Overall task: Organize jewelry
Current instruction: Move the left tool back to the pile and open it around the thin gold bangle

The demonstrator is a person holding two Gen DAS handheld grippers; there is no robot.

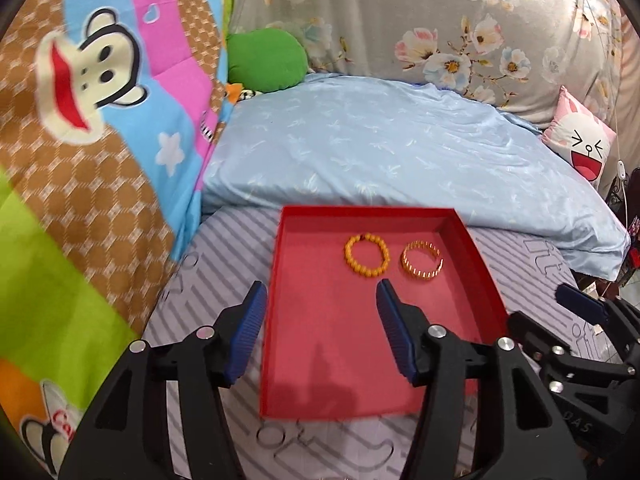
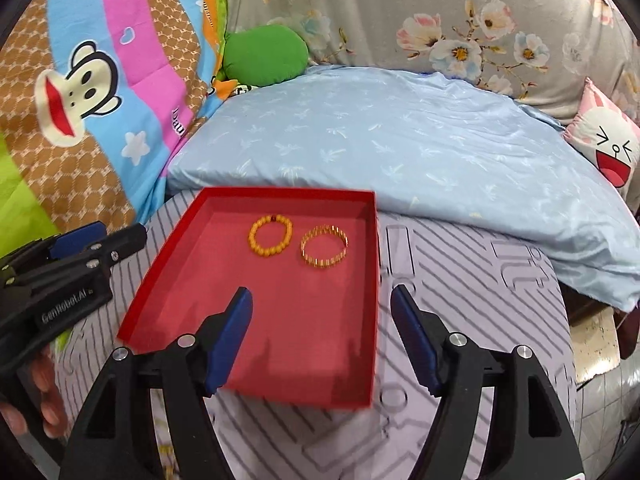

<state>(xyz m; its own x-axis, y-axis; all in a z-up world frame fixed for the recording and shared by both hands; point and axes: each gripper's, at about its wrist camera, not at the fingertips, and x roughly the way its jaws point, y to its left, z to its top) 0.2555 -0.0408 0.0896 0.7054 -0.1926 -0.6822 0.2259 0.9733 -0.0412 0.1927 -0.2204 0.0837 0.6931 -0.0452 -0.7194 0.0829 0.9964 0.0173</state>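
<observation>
L & R wrist cams, close, angled down, both share red tray (image 1: 486, 280) (image 2: 168, 256)

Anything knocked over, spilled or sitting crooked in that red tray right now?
Nothing stands out. The beaded bracelet and gold bangle lie flat, side by side and apart, in the far part of the red tray, which rests flat on the striped mat.

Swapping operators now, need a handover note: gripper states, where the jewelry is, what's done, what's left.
Left gripper: open, nothing between the pads, hovering over the near part of the red tray.
Right gripper: open, empty, over the tray's near right edge.
Orange beaded bracelet and gold bangle lie side by side, apart, flat on the tray floor toward its far end.
Done: both pieces are in the tray.
Left: no other jewelry is visible on the striped mat; check outside these views before calling it finished.
</observation>
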